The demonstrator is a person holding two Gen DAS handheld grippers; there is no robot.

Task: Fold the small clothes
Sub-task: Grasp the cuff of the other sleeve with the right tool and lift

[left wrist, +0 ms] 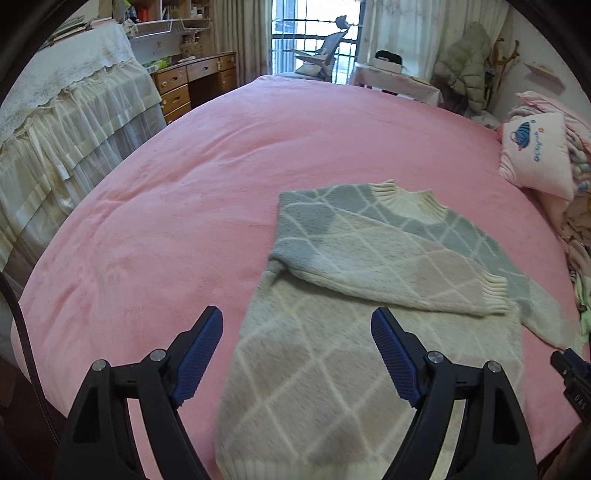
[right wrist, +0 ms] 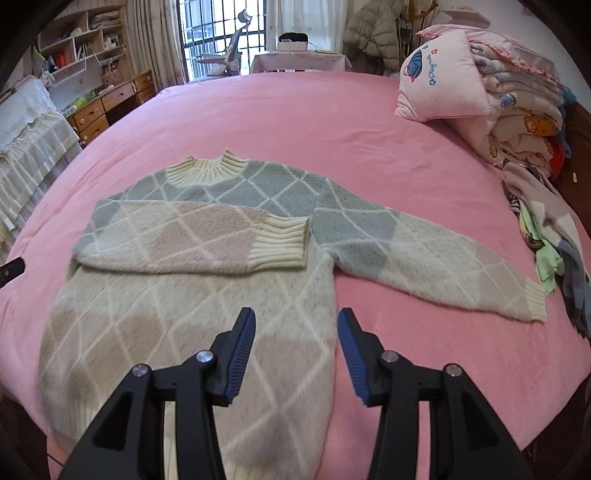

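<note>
While I am holding both claws above the near edge of the bed, the sweater is lying flat on the pink cover with its ribbed collar pointing away from me and its hem toward me. My left claw is hanging wide open over the lower body of the knit, gripping nothing; its left finger is showing over bare pink cover just beside the sweater's side edge, its right finger over the knit. My right claw is also standing open and empty, its left finger over the sweater's body and its right finger over the pink cover just past the garment's right side edge.

One sleeve is lying folded across the chest, its ribbed cuff resting on the body near the right side. The other sleeve is stretching out to the right on the cover, its cuff lying near a heap of loose clothes at the bed's edge. A pink pillow is leaning against a stack of folded bedding, well apart from the sweater. I am seeing a wooden desk and a barred window beyond the far side of the bed.
</note>
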